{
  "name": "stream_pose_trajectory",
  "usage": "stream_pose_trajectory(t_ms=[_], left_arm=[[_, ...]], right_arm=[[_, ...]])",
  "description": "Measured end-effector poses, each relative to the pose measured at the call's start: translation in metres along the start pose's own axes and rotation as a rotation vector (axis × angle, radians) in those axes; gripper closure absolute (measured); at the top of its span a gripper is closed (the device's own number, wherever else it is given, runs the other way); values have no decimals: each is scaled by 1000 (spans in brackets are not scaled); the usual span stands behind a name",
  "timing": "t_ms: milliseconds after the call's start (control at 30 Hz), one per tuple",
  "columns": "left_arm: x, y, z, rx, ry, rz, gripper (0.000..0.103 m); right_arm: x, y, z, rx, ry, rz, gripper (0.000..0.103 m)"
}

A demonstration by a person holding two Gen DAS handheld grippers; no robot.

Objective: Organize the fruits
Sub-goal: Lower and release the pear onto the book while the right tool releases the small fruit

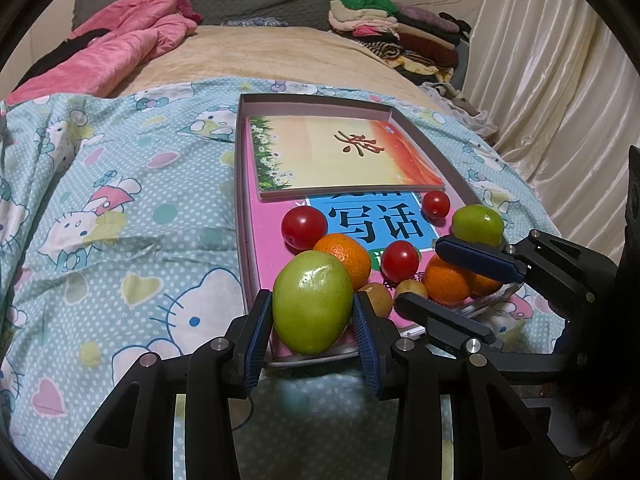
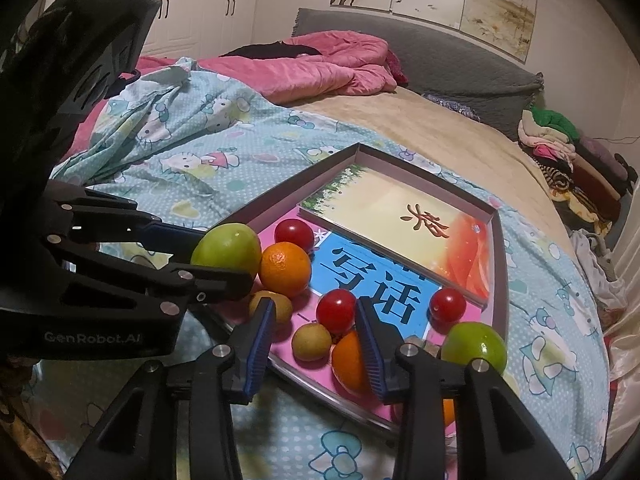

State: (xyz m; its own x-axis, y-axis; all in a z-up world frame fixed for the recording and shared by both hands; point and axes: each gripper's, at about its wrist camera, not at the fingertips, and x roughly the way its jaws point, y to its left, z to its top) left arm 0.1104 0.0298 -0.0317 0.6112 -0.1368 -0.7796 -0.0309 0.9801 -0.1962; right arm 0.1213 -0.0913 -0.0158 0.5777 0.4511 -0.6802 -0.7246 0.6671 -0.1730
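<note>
- The bed (image 1: 100, 208), under a cartoon-print sheet, is carrying a shallow box (image 1: 320, 100) at the centre of both views; two booklets are lying inside, and the fruit is clustering at the box's near end.
- The left tongs (image 1: 312, 312), at lower centre of the left view, are pinching a large green fruit (image 1: 312, 304) by its sides, just above the box's near edge.
- The right tongs (image 2: 316, 344), at lower centre of the right view, are standing spread with nothing gripped; an orange (image 2: 348, 364) is sitting just inside the right-hand pad, beside a small yellowish fruit (image 2: 311, 342) and a red tomato (image 2: 336, 310).
- Judged step: the green fruit is being carried, and its sorting spot is not showing.
- Next move probably calls for setting it beside the second green fruit (image 2: 474, 346), at lower right, without knocking loose round pieces.
</note>
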Motion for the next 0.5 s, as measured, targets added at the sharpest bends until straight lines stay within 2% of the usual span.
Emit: stream_pose_trajectory(t_ms=[500], left_arm=[[-2,2,1,-13,-1,-4,60]], right_arm=[[-2,-4,-1,12,-4,-26,54]])
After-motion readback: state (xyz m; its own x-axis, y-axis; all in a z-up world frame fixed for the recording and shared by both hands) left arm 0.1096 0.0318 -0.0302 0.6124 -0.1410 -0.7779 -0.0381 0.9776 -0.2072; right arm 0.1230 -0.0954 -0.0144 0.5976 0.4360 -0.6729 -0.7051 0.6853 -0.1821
